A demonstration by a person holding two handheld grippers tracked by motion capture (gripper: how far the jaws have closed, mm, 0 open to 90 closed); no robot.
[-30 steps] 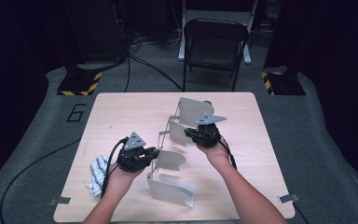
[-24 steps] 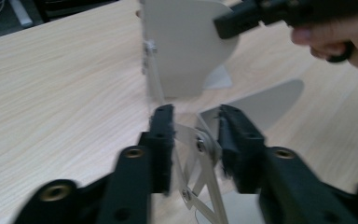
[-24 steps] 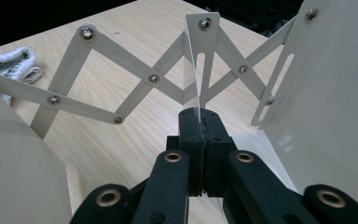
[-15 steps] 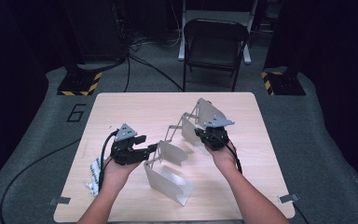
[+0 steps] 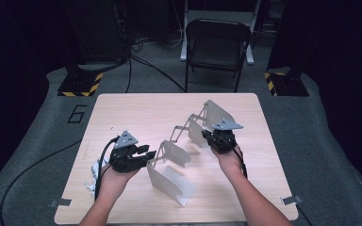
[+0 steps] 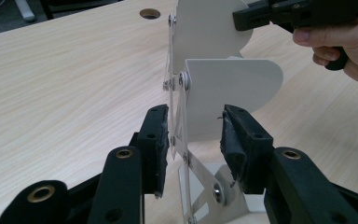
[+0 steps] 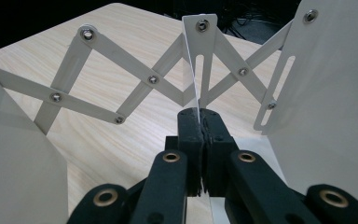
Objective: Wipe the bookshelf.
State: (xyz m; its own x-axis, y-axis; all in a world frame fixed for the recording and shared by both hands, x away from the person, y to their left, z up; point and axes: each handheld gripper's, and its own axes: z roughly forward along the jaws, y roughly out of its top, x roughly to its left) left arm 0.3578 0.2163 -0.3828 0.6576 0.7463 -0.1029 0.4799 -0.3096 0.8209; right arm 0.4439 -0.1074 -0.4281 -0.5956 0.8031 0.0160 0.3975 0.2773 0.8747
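A white metal folding rack [image 5: 185, 128] with scissor links and several upright divider plates stretches diagonally across the table [image 5: 122, 113]. My left gripper [image 5: 149, 154] [image 6: 193, 135] sits at its near end. The jaws have just been closing and stand open around the scissor link [image 6: 173, 116] and the edge of a rounded divider plate [image 6: 233, 88]; the right pad is clear of the plate. My right gripper [image 5: 211, 135] [image 7: 199, 114] is shut on the thin edge of a slotted divider plate [image 7: 200, 42] farther along. The nearest divider plate [image 5: 168, 184] stands on the table.
A small black-and-white packet [image 5: 94, 170] lies by the left wrist near the table's left edge. A round hole [image 6: 149, 13] is in the tabletop beyond the rack. A folding chair [image 5: 217, 42] stands behind the table on the grey floor.
The right gripper has pulled its plate to the right and the rack has stretched longer. The left gripper let go, shifted left, opened wide, then narrowed around the link.
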